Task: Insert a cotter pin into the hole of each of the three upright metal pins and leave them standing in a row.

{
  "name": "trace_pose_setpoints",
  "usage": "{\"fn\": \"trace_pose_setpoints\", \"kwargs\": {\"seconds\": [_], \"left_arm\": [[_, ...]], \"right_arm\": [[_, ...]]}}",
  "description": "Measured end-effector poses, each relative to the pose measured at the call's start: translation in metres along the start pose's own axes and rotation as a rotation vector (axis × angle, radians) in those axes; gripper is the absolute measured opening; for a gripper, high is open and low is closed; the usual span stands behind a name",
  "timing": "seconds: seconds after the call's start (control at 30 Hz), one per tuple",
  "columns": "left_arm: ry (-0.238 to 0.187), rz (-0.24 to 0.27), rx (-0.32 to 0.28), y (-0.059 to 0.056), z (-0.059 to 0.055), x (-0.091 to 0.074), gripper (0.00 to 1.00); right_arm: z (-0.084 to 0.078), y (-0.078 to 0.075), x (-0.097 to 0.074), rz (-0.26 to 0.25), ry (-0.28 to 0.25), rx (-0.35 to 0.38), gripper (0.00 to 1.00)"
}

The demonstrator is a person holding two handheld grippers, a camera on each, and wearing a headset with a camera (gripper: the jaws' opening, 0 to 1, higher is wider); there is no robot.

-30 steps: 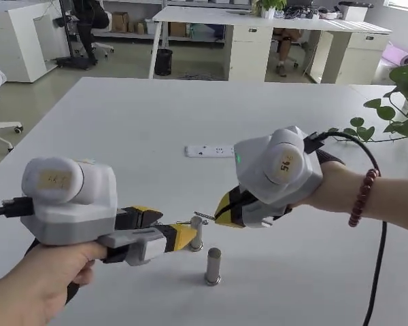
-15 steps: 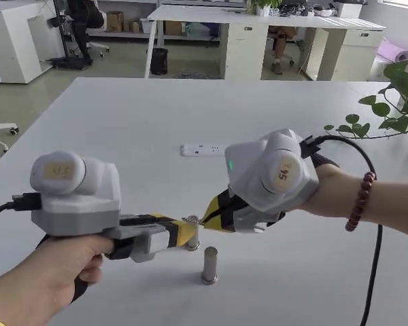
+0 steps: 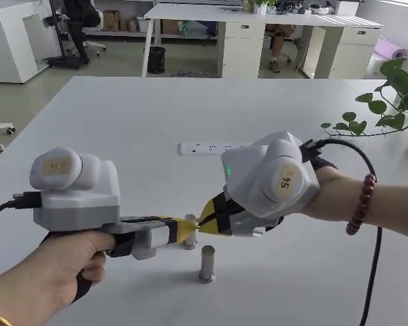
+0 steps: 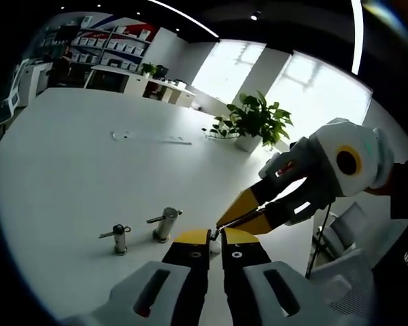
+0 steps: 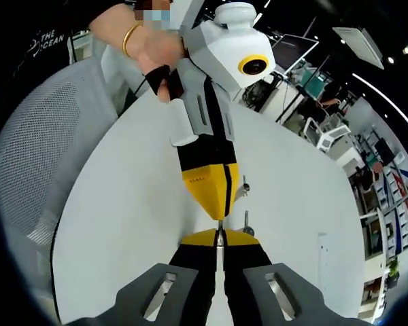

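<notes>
My left gripper (image 3: 185, 231) reaches in from the lower left, shut on a short upright metal pin (image 3: 190, 239). My right gripper (image 3: 208, 221) comes from the right, shut on a thin cotter pin (image 4: 236, 219) whose end meets the top of that held pin. Both pairs of yellow tips nearly touch (image 5: 219, 236). Another upright pin (image 3: 206, 263) stands free just in front of them. In the left gripper view, two upright pins (image 4: 120, 238) (image 4: 165, 223) stand side by side, each with a cotter pin through its top.
A white power strip (image 3: 211, 147) lies mid-table beyond the grippers. A leafy plant (image 3: 394, 88) hangs over the table's right edge. The right gripper's black cable (image 3: 377, 258) loops down at the right. Bare white tabletop (image 3: 122, 122) spreads on the left.
The right gripper has moved left and down, closing the gap so the cotter pin now meets the pin held by the left gripper. The free pin has stayed put.
</notes>
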State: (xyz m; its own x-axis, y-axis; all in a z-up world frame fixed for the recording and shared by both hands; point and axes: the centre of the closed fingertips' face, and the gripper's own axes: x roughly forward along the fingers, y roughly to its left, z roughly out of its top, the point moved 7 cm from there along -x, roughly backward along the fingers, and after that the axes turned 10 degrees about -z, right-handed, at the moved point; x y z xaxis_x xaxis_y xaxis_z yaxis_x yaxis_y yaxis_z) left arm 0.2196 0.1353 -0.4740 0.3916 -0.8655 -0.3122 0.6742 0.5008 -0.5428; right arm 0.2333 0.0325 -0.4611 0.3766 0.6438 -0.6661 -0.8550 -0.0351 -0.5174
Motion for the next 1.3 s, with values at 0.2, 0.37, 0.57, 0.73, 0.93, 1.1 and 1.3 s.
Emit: {"fn": "trace_pose_setpoints", "kwargs": {"seconds": [0.2, 0.37, 0.57, 0.73, 0.93, 1.1, 1.3], "left_arm": [[0.005, -0.005, -0.004, -0.002, -0.001, 0.001, 0.01], [0.015, -0.014, 0.035, -0.002, -0.001, 0.0, 0.01], [0.02, -0.012, 0.053, -0.002, -0.001, 0.0, 0.0], [0.026, -0.019, 0.071, -0.001, -0.001, -0.001, 0.0], [0.032, -0.027, 0.104, -0.003, -0.002, -0.004, 0.0], [0.045, -0.034, 0.135, -0.002, -0.004, -0.007, 0.0], [0.059, -0.067, 0.2, -0.004, -0.008, -0.011, 0.0]], "right_arm": [[-0.001, 0.0, 0.001, -0.003, 0.001, -0.004, 0.0], [-0.001, 0.001, 0.001, -0.001, -0.003, 0.016, 0.0], [-0.001, 0.002, 0.001, -0.009, -0.01, 0.031, 0.0], [-0.002, 0.003, 0.001, 0.003, -0.022, 0.112, 0.0], [-0.009, 0.0, -0.002, 0.045, -0.047, 0.383, 0.03], [-0.014, -0.003, -0.006, 0.068, -0.074, 0.56, 0.07], [-0.019, 0.005, -0.009, 0.122, -0.091, 0.638, 0.07]]}}
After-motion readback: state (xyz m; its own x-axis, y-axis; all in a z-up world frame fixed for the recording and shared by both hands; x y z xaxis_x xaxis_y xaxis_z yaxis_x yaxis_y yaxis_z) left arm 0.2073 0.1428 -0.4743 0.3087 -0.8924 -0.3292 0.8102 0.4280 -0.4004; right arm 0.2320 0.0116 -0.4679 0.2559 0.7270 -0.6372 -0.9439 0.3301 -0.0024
